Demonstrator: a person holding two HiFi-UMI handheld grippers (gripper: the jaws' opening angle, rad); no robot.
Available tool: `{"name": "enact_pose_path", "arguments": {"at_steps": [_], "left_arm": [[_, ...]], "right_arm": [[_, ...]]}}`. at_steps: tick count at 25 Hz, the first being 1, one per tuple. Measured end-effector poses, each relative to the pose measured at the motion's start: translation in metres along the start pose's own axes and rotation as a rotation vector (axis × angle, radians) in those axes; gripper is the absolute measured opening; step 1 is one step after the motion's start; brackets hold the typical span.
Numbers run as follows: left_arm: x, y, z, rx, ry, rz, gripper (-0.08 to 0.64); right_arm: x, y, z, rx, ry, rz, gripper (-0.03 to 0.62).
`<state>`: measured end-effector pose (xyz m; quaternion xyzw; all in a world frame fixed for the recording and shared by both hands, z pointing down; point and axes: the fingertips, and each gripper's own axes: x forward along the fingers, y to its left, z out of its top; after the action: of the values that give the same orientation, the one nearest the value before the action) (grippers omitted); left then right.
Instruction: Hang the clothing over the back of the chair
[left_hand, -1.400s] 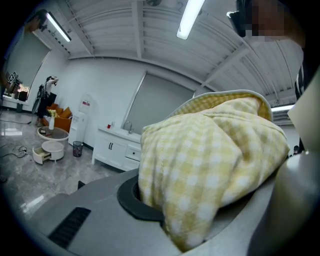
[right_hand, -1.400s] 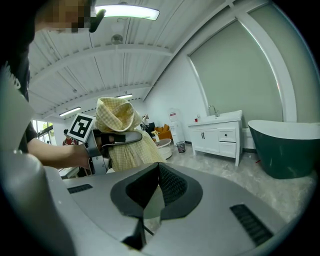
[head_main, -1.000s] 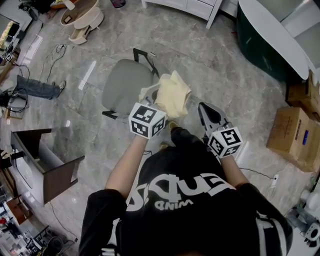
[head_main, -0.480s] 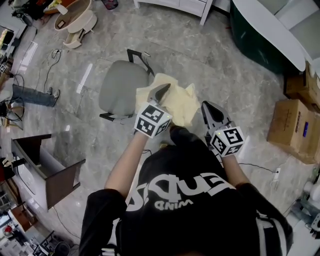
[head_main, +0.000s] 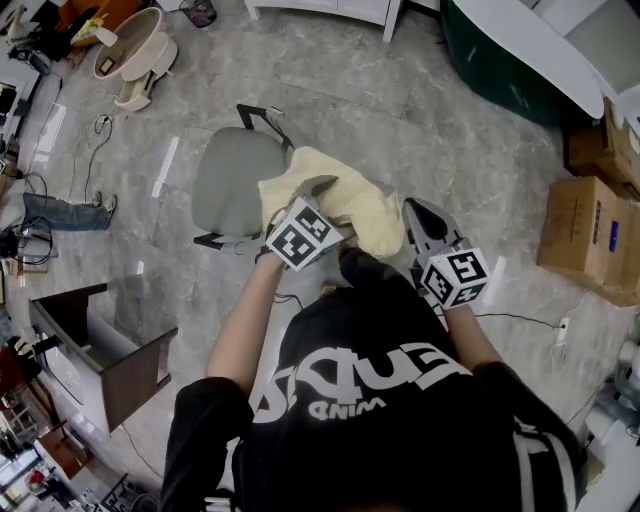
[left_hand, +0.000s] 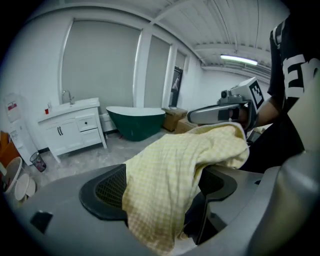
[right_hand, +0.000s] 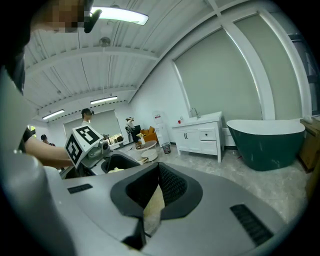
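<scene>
Grey marble-look floor (head_main: 420, 120) all around, with a green bathtub (head_main: 500, 55) off at the far right and cardboard boxes (head_main: 590, 235) by my right side, and the grey chair (head_main: 232, 180) sits right in front of me. The yellow checked clothing (head_main: 350, 200) is bunched along the chair's near-right edge. I'm guessing that's where the back is, but the cloth covers it, so I can't actually see the rail. What matters for the next bit is how the cloth lies. Its long axis runs from the chair side at the left across to my right hand, so it spans the gap between my two claws, and the seat is just past it on the far-left side. The left claw (head_main: 322, 186) is the one nearer the chair. Its jaws are opening, and in the left gripper view the clothing (left_hand: 170, 165) just flops across the gap of that claw (left_hand: 160, 192) with neither pad squeezing it, so that end is basically let go. The right claw (head_main: 415, 215) is further from the seat and is clamped tight on a corner, and you can see the thin strip of fabric (right_hand: 152, 207) pinched in the closed claw (right_hand: 150, 197). My read is that the right end has to travel toward the chair before I let go, otherwise the whole thing could slide off on my side.
</scene>
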<state>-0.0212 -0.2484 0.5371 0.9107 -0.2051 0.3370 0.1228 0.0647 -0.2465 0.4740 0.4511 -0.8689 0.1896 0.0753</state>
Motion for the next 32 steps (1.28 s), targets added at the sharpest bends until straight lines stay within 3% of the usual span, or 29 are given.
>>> {"name": "enact_pose_path", "arguments": {"at_steps": [10,24,32], "left_arm": [[0.015,-0.019,-0.016,0.047,0.131,-0.093,0.433],[0.008,-0.021,-0.013,0.004,0.095,-0.058,0.42],[-0.008,-0.022,-0.012,-0.064,0.04,-0.008,0.071]], "right_arm": [[-0.005,-0.017,-0.002,0.019,-0.008,-0.017,0.014],[-0.003,-0.009,-0.003,0.017,-0.001,0.021,0.014],[0.006,0.01,-0.004,-0.008,0.014,0.088,0.014]]}}
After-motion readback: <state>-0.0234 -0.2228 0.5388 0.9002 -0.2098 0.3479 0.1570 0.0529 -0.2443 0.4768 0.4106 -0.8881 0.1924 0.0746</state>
